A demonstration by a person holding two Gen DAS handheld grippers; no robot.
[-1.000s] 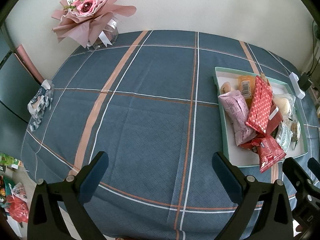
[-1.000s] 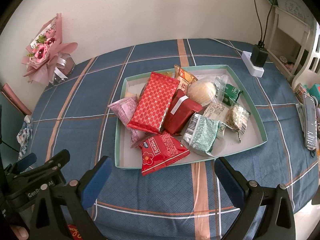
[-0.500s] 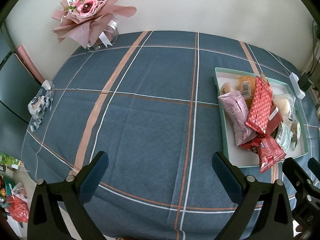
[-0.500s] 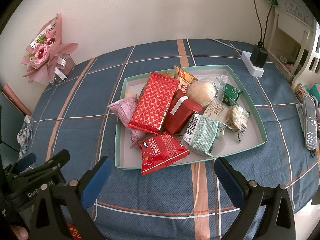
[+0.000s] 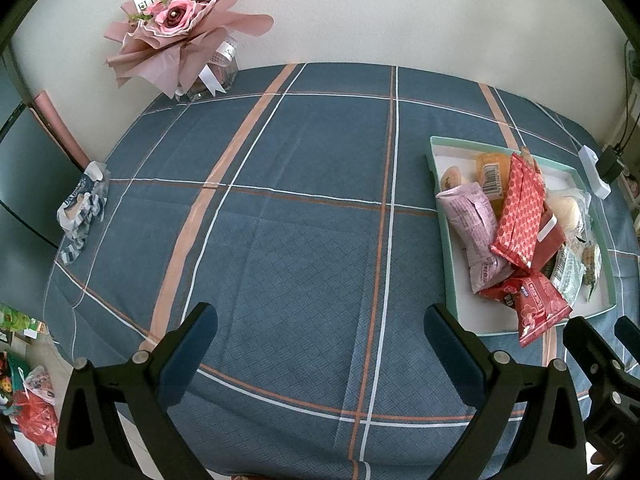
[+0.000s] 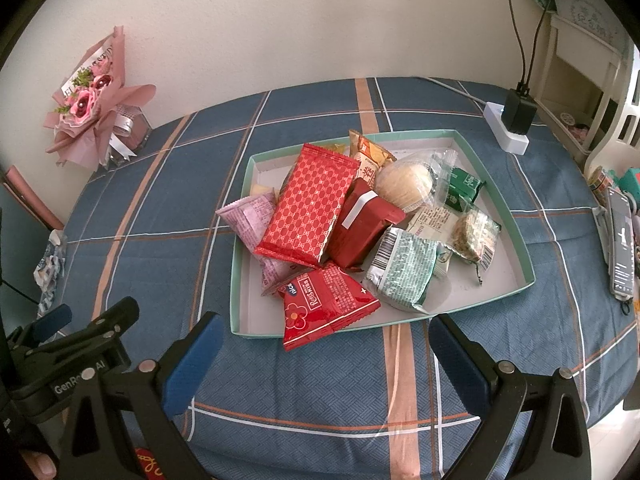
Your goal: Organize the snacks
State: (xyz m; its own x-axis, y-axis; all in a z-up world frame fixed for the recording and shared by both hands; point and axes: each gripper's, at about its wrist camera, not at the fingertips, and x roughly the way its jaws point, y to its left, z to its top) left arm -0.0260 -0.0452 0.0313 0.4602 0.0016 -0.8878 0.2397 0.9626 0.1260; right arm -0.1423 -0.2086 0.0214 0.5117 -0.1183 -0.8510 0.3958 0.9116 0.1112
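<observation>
A shallow mint-green tray (image 6: 516,224) sits on the blue plaid tablecloth, piled with several wrapped snacks. On top lie a red patterned packet (image 6: 310,204), a dark red packet (image 6: 364,222), a small red packet (image 6: 326,304) hanging over the near rim, a pink packet (image 6: 250,216), a green-white packet (image 6: 402,276) and a round bun (image 6: 406,184). The tray also shows in the left wrist view (image 5: 450,240). My right gripper (image 6: 320,340) is open and empty just before the tray's near rim. My left gripper (image 5: 320,332) is open and empty over bare cloth left of the tray.
A pink flower bouquet (image 5: 180,28) stands at the far left by the wall. A blue-white wrapper (image 5: 82,208) lies at the table's left edge. A white power strip with a black plug (image 6: 510,124) sits behind the tray. A remote (image 6: 620,240) lies at the right edge.
</observation>
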